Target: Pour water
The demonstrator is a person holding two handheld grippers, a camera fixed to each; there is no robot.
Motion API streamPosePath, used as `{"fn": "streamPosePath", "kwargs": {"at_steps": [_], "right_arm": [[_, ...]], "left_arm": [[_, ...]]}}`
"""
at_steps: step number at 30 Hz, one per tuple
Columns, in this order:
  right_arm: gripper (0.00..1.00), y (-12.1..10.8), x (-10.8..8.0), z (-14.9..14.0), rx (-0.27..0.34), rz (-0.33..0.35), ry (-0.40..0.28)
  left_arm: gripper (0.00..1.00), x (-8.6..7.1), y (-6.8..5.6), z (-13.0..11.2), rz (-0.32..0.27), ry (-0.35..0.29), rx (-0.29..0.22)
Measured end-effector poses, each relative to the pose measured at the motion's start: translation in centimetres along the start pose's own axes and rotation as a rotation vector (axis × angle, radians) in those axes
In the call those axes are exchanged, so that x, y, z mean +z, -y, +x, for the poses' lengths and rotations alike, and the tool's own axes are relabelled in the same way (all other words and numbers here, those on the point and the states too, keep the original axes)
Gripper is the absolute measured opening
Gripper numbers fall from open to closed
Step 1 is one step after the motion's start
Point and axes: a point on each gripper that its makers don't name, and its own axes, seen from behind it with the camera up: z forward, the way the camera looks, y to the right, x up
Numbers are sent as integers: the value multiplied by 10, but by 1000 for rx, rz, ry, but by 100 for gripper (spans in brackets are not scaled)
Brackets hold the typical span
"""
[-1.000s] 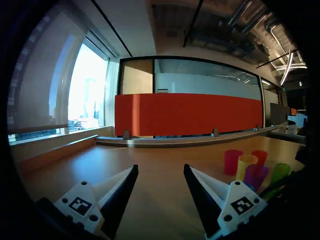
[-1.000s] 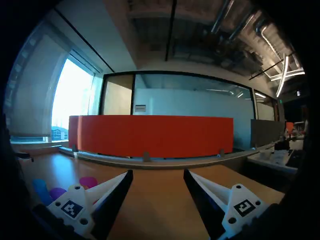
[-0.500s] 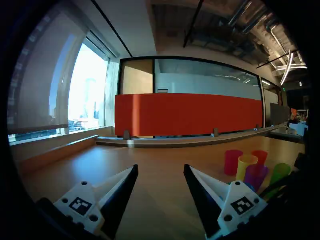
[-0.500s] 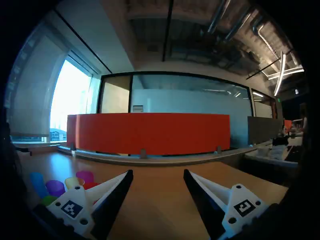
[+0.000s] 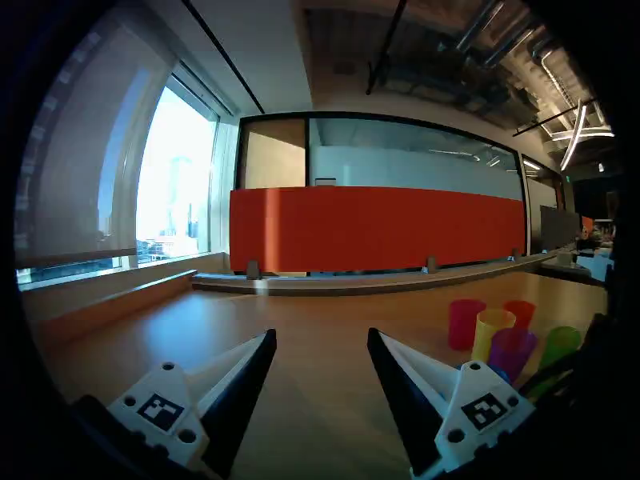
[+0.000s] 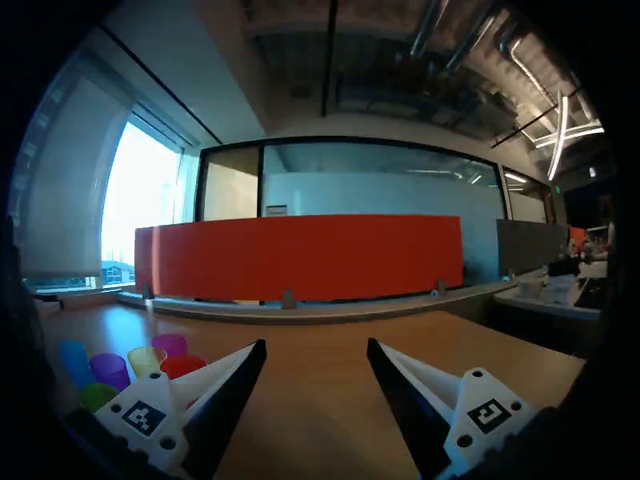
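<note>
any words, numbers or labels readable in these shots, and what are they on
No text can be read.
The sign on the glass wall: too small and blurred to read.
The markers on the left hand-held gripper and right hand-held gripper: black-and-white patterns, no letters.
The cups: no print visible.

Six plastic cups (image 5: 512, 350) are standing on one worktop (image 6: 320, 408): one blue cup (image 6: 74, 362), one purple cup (image 6: 110, 370), one yellow cup (image 6: 146, 360), one magenta cup (image 6: 170, 345), one red cup (image 6: 182, 366), one green cup (image 6: 98, 394). Two claws are showing: left claw (image 5: 321, 332), right claw (image 6: 316, 342), each carrying two fingers.
</note>
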Motion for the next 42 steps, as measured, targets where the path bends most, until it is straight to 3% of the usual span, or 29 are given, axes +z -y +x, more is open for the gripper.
{"fn": "streamPosePath", "kwargs": {"at_steps": [23, 42], "right_arm": [[98, 2, 4, -19, -21, -6, 59], [98, 4, 2, -19, -25, -6, 60]], "left_arm": [[84, 0, 0, 0, 0, 0, 0], [84, 0, 0, 0, 0, 0, 0]]}}
